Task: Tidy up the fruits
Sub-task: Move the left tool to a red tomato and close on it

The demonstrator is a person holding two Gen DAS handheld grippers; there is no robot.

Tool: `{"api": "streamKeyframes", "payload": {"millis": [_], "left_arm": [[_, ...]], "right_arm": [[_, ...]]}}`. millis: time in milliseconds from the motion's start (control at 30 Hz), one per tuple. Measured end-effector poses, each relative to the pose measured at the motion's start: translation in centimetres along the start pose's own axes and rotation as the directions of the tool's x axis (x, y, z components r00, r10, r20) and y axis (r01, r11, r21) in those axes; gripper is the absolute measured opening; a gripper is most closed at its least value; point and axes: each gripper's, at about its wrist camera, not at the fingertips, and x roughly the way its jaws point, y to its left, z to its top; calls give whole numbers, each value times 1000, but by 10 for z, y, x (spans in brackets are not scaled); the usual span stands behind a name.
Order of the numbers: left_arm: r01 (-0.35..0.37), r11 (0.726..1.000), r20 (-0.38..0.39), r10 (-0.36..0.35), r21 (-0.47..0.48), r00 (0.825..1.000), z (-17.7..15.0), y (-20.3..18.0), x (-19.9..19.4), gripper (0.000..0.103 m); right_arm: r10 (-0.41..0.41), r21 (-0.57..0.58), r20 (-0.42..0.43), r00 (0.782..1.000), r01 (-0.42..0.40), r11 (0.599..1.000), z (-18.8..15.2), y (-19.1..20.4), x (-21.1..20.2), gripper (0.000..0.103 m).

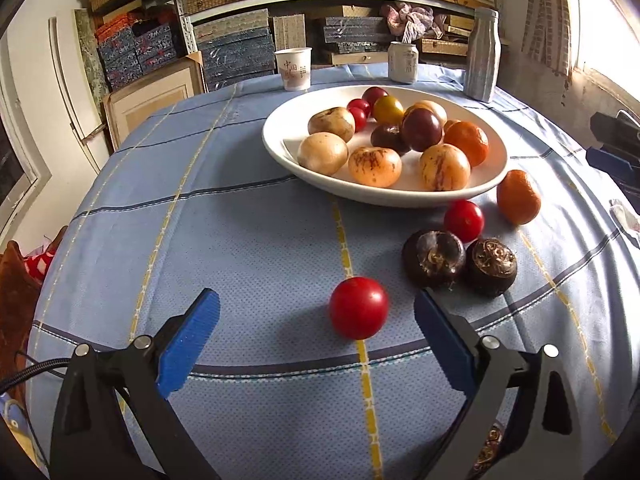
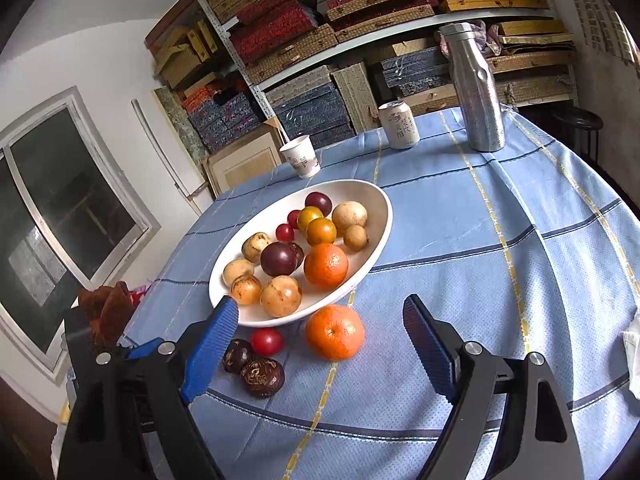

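Left claw (image 1: pixel 316 312) spread wide, gripping nothing, loose red tomato (image 1: pixel 359 308) sitting on the table (image 1: pixel 240 240) right between its pads. Just off its right pad, two dark water chestnuts (image 1: pixel 460 262). Right claw (image 2: pixel 320 328) also released and empty, orange (image 2: pixel 335 332) just ahead between the fingers, white fruit bowl (image 2: pixel 376 200) beyond, touching that orange.

Glossy white ceramic bowl (image 1: pixel 280 148), woven matt tablecloth (image 1: pixel 240 240), brushed metal bottle (image 2: pixel 476 92), paper cup (image 1: pixel 294 68).
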Motion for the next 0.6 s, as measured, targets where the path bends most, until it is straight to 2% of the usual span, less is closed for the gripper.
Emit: {"api": "streamKeyframes", "payload": {"millis": [200,367,533,600], "left_arm": [[12,1000,-12,-12,-21,1000,2,4,5,95],[33,999,-42,-33,-19,999,3,3,11,70],[44,999,-34,-44,-7,998,3,0,10,61],[60,998,-33,-59,8,998,3,-3,10,48]], "right_arm": [[-6,-88,-64,998,1,996,-13,19,13,85],[-14,-164,-105,994,-3,986,-24,36,22,85],[-21,-183,-127,992,-3,983,-29,40,27,85],[-19,-190,-136,991,-7,982,-32,42,29,85]]}}
